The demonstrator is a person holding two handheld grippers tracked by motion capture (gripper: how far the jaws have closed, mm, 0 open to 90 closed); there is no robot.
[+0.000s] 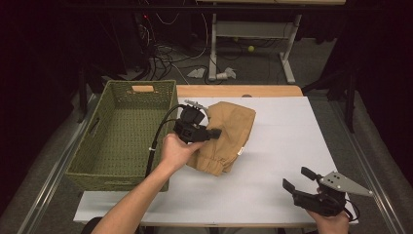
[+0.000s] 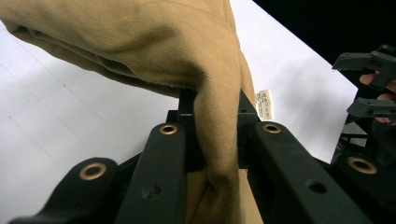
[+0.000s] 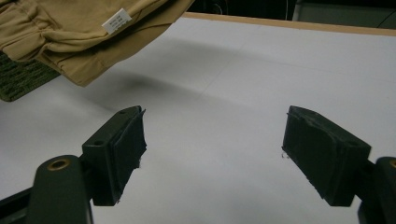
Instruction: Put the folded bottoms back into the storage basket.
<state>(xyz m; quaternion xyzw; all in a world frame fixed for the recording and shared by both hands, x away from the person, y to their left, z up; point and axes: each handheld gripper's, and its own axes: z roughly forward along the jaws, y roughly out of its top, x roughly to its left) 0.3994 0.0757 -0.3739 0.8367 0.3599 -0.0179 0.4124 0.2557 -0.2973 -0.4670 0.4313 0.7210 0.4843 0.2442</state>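
A folded tan garment point(image 1: 234, 127) lies on the white table point(image 1: 287, 141), just right of the basket. My left gripper point(image 1: 215, 132) is shut on a fold of it; in the left gripper view the tan cloth point(image 2: 217, 126) is pinched between the two black jaws of the left gripper point(image 2: 215, 109). A white label point(image 2: 264, 103) hangs from the cloth's edge. In the right gripper view the garment point(image 3: 70, 32) is raised off the table and casts a shadow beneath. My right gripper point(image 1: 296, 177) rests near the front right edge, open, and between the jaws of the right gripper point(image 3: 212, 140) is bare table.
A green woven basket point(image 1: 122, 136) with nothing visible in it stands at the table's left side. Its corner point(image 3: 18, 79) shows under the garment in the right gripper view. Beyond the table are desk legs and cables on the floor.
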